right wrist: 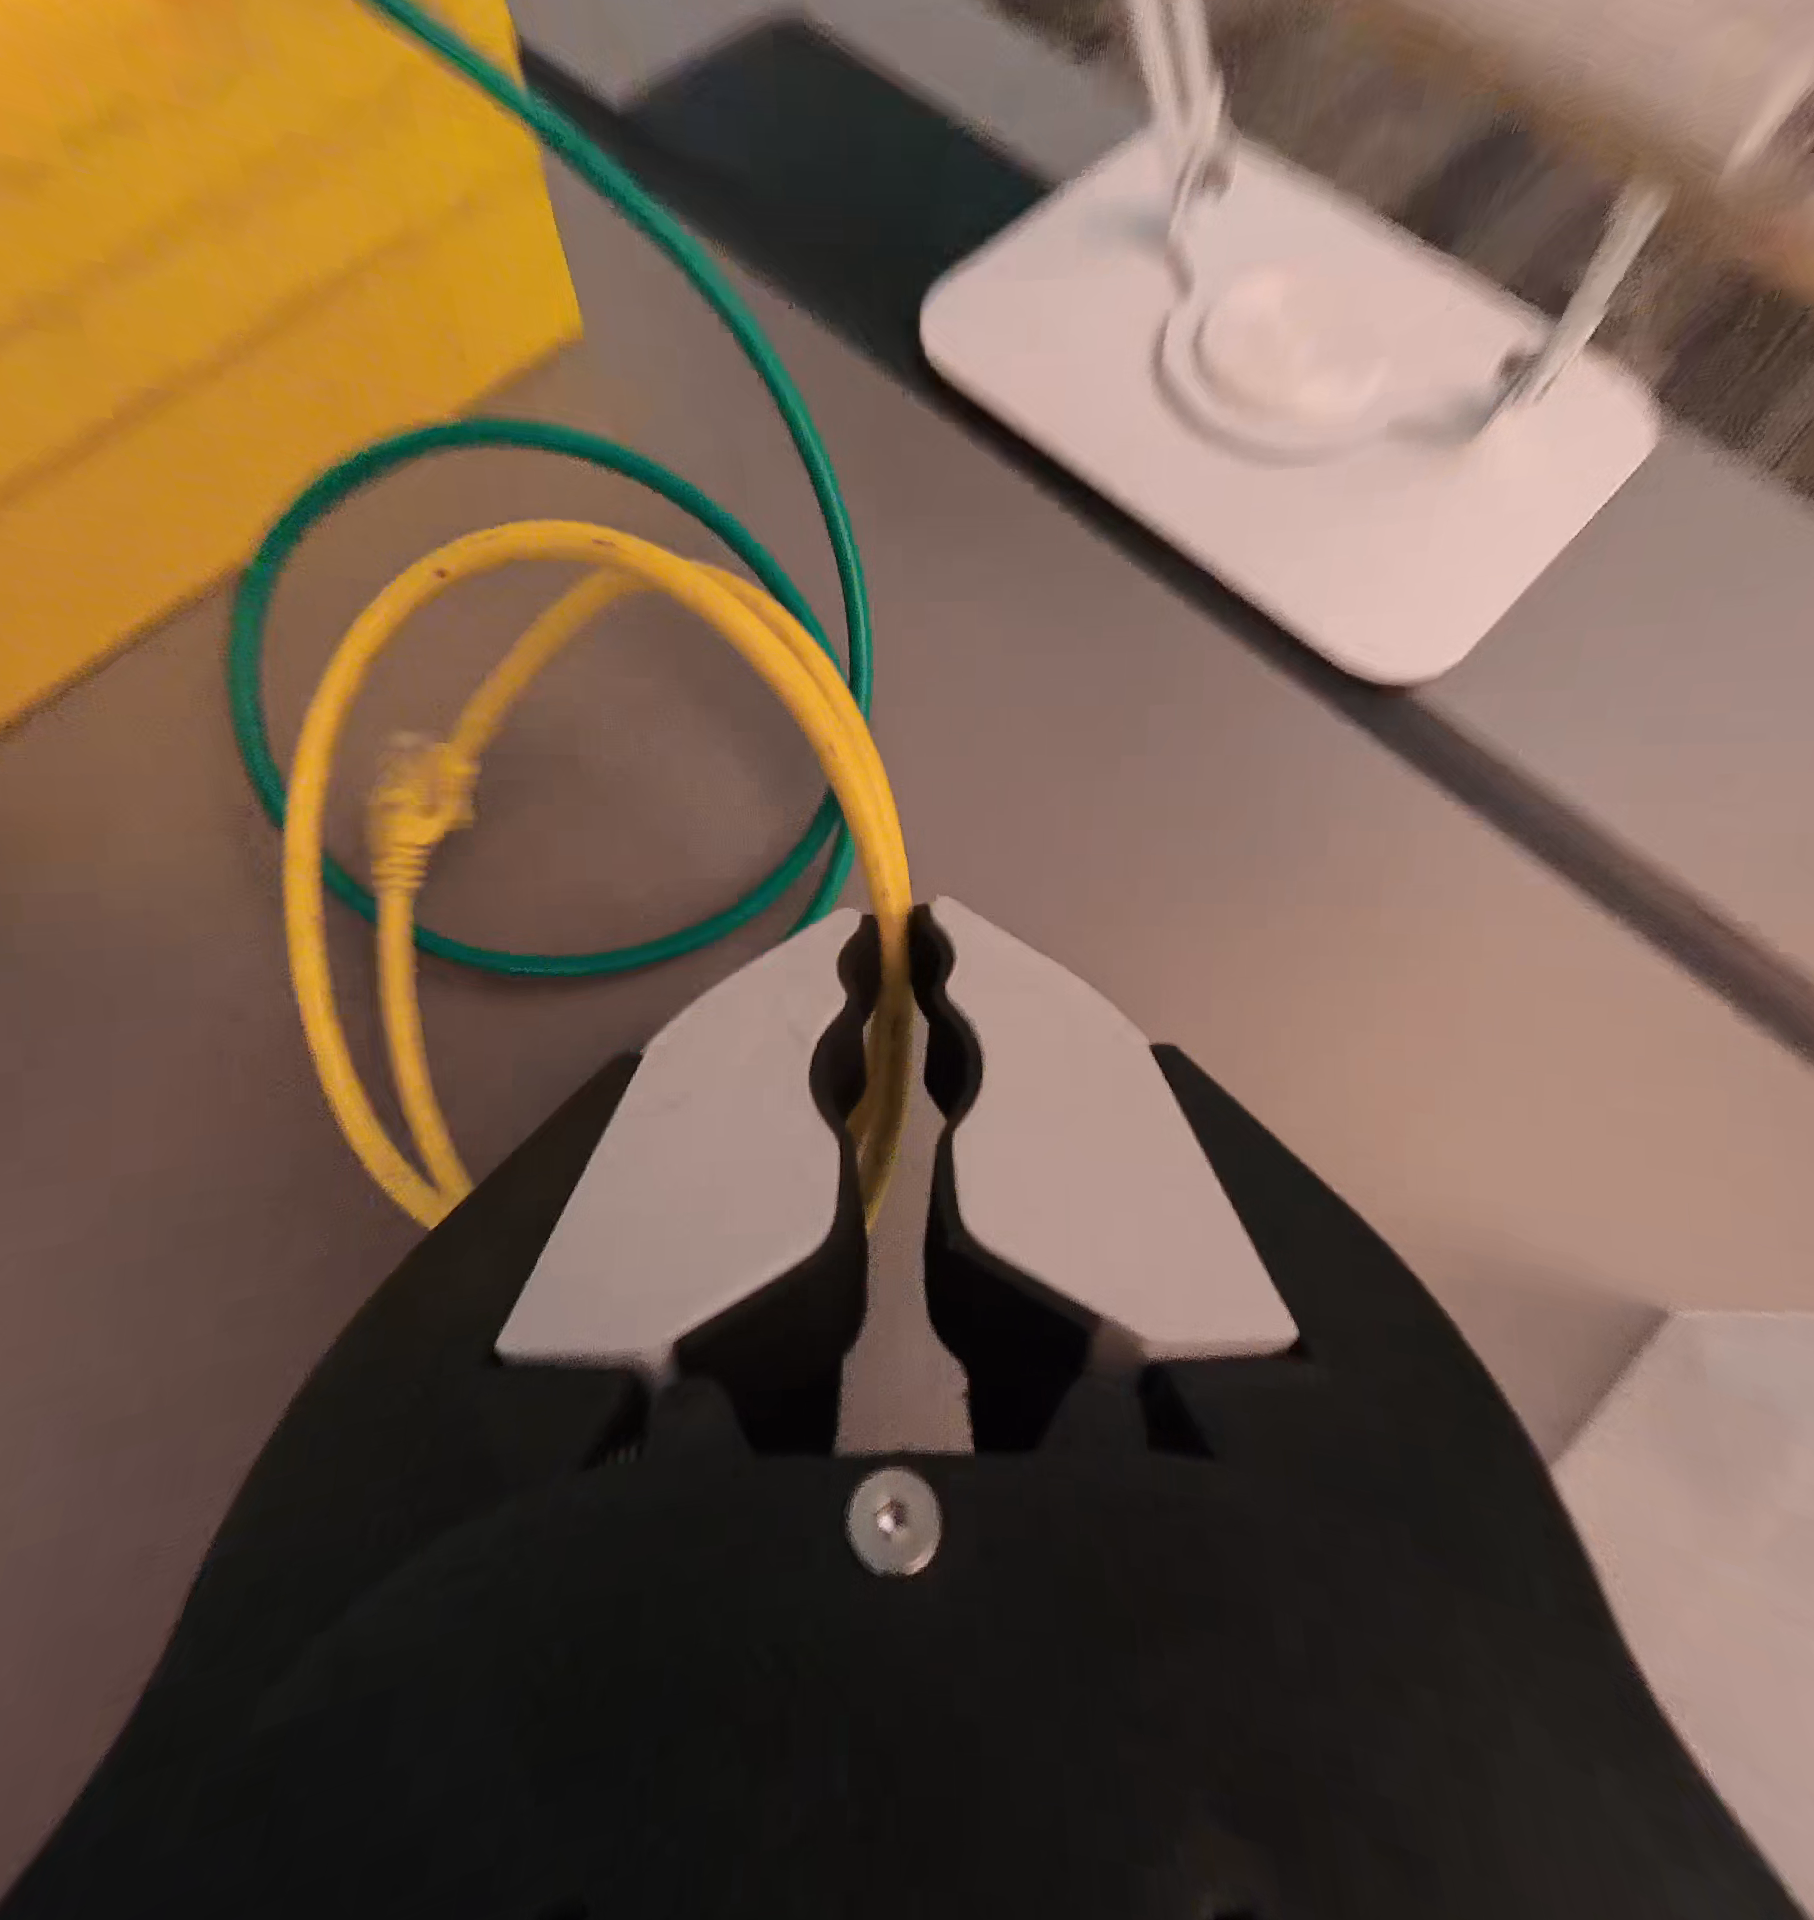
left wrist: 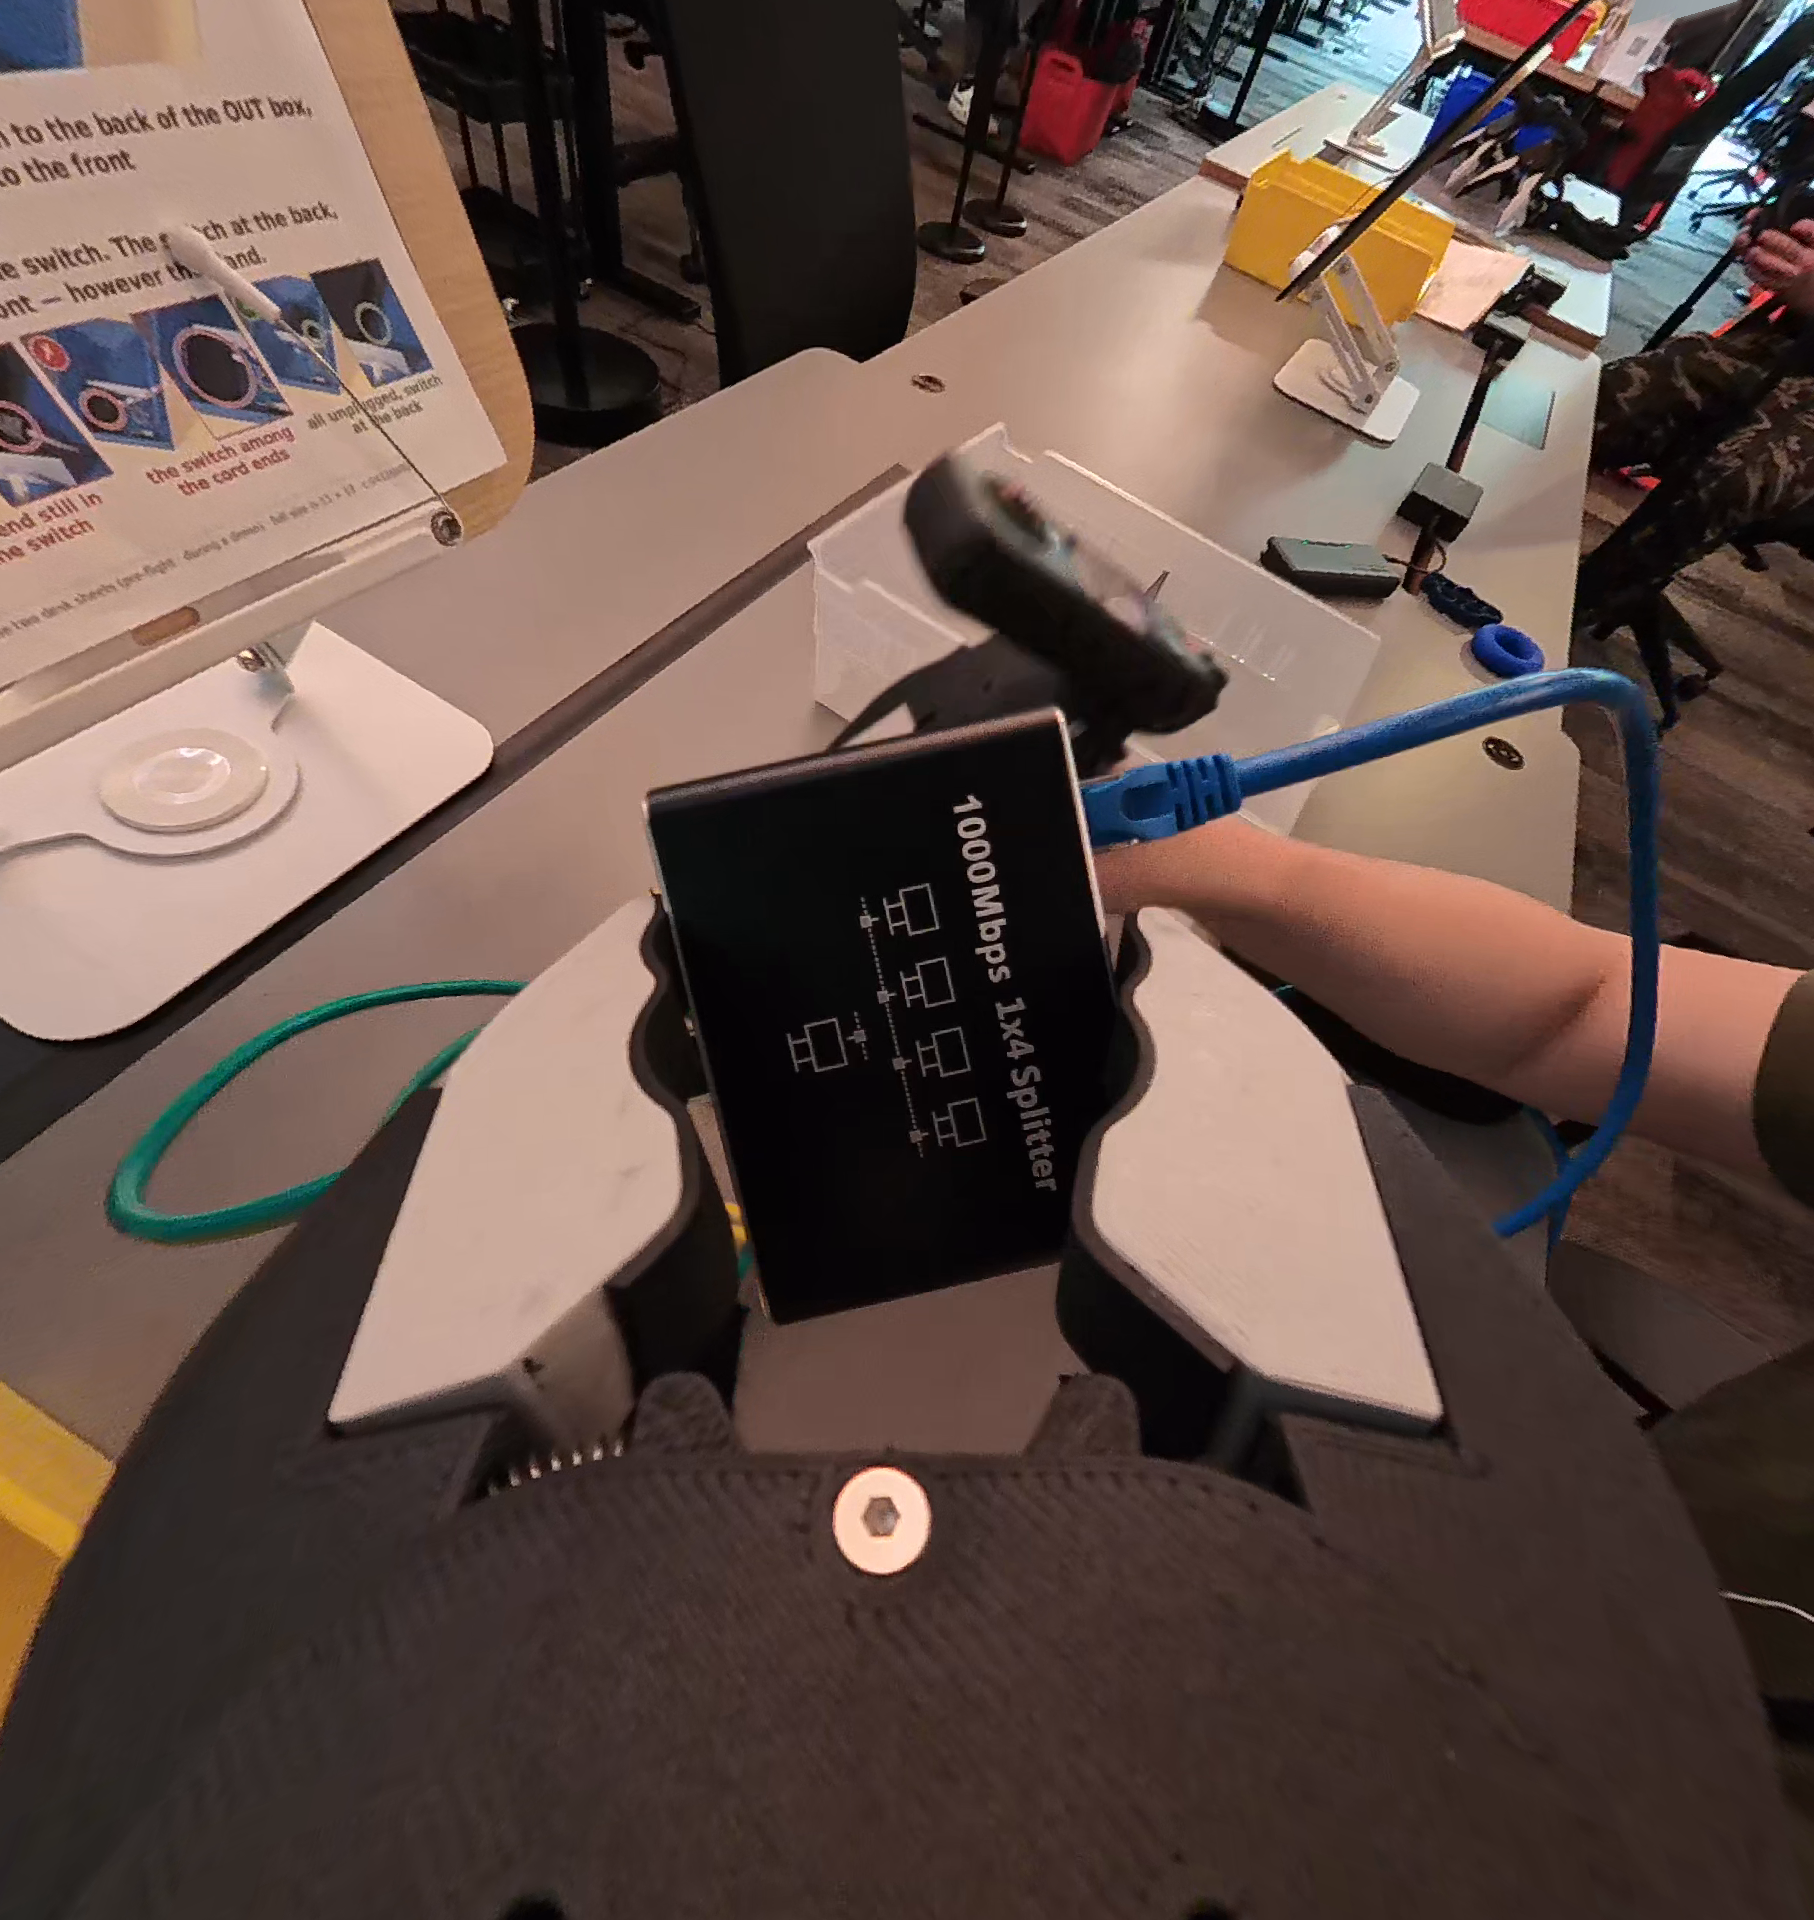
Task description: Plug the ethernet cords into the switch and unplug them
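The left gripper [left wrist: 887, 1049] clamped the switch [left wrist: 877, 1013], blue cord [left wrist: 1402, 743] plugged in; the right gripper [right wrist: 890, 925] pinched the yellow cord [right wrist: 612, 551].

My white-and-black jaws hold a glossy black box-shaped switch [left wrist: 872, 1023] printed with white diagrams, a blue cord [left wrist: 1402, 738] in it; yellow cord [right wrist: 612, 561], green cord [right wrist: 529, 436], grey table [right wrist: 1194, 935].

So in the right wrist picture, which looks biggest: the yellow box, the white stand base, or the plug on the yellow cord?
1. yellow box, cut off by the picture's edge, so likely bigger than it shows
2. white stand base, a bit smaller and blurred
3. plug on the yellow cord, clearly smallest
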### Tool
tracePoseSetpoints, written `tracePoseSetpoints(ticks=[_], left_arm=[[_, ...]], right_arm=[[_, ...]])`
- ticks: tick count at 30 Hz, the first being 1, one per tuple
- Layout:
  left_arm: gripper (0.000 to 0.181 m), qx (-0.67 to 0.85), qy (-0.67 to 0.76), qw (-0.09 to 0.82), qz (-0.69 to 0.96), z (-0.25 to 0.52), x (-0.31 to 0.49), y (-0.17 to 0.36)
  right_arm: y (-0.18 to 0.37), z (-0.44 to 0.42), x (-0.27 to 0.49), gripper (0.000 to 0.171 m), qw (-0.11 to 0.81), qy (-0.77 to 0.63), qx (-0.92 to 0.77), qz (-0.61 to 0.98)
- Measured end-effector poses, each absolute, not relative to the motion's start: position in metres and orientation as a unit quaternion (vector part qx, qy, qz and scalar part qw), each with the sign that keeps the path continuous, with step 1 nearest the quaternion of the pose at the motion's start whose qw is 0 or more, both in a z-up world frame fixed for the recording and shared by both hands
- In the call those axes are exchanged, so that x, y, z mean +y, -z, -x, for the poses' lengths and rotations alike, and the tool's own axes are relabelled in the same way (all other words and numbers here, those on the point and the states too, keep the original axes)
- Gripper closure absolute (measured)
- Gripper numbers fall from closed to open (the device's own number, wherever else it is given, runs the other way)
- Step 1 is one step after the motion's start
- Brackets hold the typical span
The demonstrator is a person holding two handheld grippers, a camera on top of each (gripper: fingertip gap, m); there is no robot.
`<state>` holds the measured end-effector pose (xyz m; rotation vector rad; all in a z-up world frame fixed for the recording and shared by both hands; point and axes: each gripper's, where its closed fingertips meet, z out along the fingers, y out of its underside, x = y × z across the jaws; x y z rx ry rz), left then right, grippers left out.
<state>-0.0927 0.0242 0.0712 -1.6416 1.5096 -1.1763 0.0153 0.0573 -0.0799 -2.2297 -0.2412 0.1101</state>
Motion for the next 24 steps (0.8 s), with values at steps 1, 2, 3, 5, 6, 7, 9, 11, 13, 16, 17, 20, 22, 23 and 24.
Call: tracePoseSetpoints(ticks=[1, 2, 3, 5, 6, 7, 9, 11, 13, 16, 17, 20, 22, 23, 24], left_arm=[[0.103, 0.572, 0.449, 0.3, 0.618, 0.093, 0.023, -0.071], [0.103, 0.574, 0.454, 0.293, 0.616, 0.094, 0.022, -0.07], [0.103, 0.576, 0.456, 0.285, 0.615, 0.095, 0.022, -0.068], [0.103, 0.574, 0.454, 0.278, 0.622, 0.096, 0.024, -0.064], [0.103, 0.571, 0.452, 0.276, 0.627, 0.097, 0.027, -0.062], [0.103, 0.567, 0.45, 0.273, 0.634, 0.098, 0.029, -0.06], [0.103, 0.558, 0.445, 0.263, 0.649, 0.099, 0.035, -0.054], [0.103, 0.552, 0.431, 0.242, 0.671, 0.099, 0.039, -0.042], [0.103, 0.552, 0.412, 0.217, 0.692, 0.096, 0.042, -0.025], [0.103, 0.556, 0.388, 0.19, 0.71, 0.081, 0.046, 0.003], [0.103, 0.556, 0.387, 0.174, 0.714, 0.074, 0.045, 0.013], [0.103, 0.56, 0.371, 0.131, 0.729, 0.054, 0.04, 0.046], [0.103, 0.564, 0.325, 0.119, 0.75, 0.044, 0.041, 0.073], [0.103, 0.569, 0.296, 0.115, 0.759, 0.04, 0.041, 0.086], [0.103, 0.577, 0.268, 0.111, 0.764, 0.037, 0.04, 0.1]], right_arm=[[0.062, -0.016, 0.054, 0.165, 0.448, -0.036, -0.102, 0.887], [0.047, -0.019, 0.05, 0.165, 0.458, -0.017, -0.11, 0.882], [0.033, -0.025, 0.044, 0.165, 0.463, 0.012, -0.118, 0.878], [0.008, -0.041, 0.032, 0.165, 0.47, 0.068, -0.123, 0.871], [-0.004, -0.047, 0.025, 0.165, 0.474, 0.082, -0.124, 0.868], [-0.014, -0.051, 0.019, 0.165, 0.479, 0.086, -0.126, 0.864], [-0.031, -0.065, 0.004, 0.165, 0.482, 0.098, -0.117, 0.863], [-0.05, -0.084, -0.009, 0.165, 0.495, 0.134, -0.1, 0.852], [-0.068, -0.102, -0.023, 0.164, 0.511, 0.163, -0.078, 0.841], [-0.091, -0.124, -0.043, 0.165, 0.536, 0.183, -0.045, 0.823], [-0.098, -0.13, -0.049, 0.165, 0.546, 0.184, -0.036, 0.817], [-0.115, -0.14, -0.064, 0.165, 0.579, 0.169, -0.016, 0.797], [-0.123, -0.14, -0.07, 0.165, 0.602, 0.141, -0.012, 0.786], [-0.127, -0.139, -0.073, 0.165, 0.612, 0.126, -0.012, 0.781], [-0.13, -0.138, -0.075, 0.165, 0.62, 0.113, -0.011, 0.776]])
